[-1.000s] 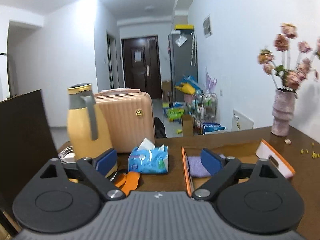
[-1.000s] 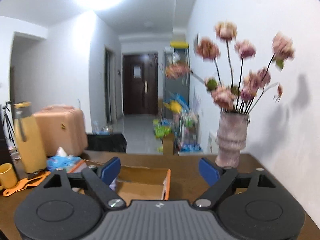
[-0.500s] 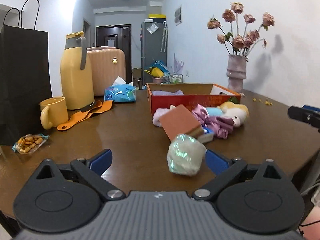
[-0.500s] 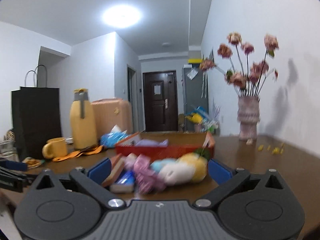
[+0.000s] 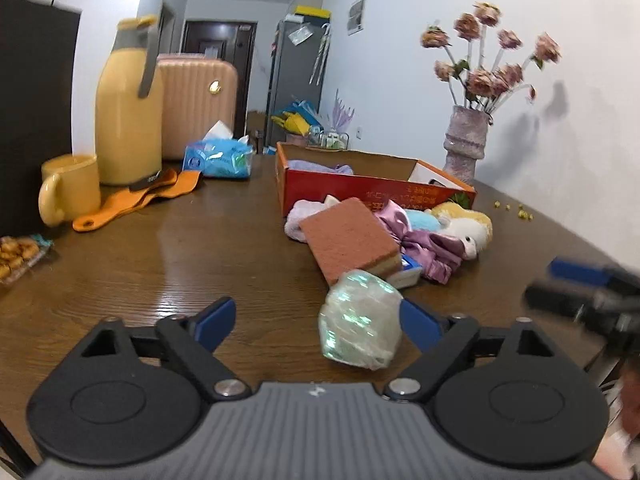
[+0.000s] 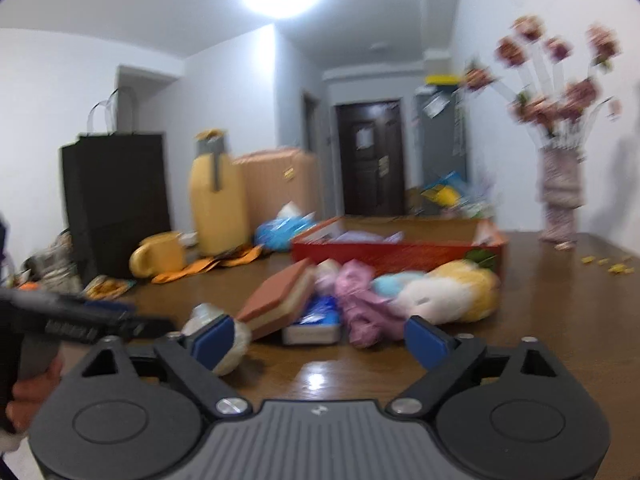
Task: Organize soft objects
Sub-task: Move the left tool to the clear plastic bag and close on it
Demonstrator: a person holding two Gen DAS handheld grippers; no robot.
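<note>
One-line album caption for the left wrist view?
Open left gripper nears a shiny wrapped bundle beside piled soft toys.

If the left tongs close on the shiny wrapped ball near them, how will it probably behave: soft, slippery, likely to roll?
The wrapped ball looks crumpled and dented, so it probably squashes easily. Its glossy film reflects light, so it may slip between the fingertips. It is rounded and rests on the smooth table, so a push could roll it.

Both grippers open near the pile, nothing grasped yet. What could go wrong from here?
1. The shiny wrapped ball sits off-centre by the left gripper's right finger; closing may push it away.
2. The sponge leans on a small box and may slide if the pile is disturbed.
3. The right gripper works close beside the left one, so they could bump.
</note>
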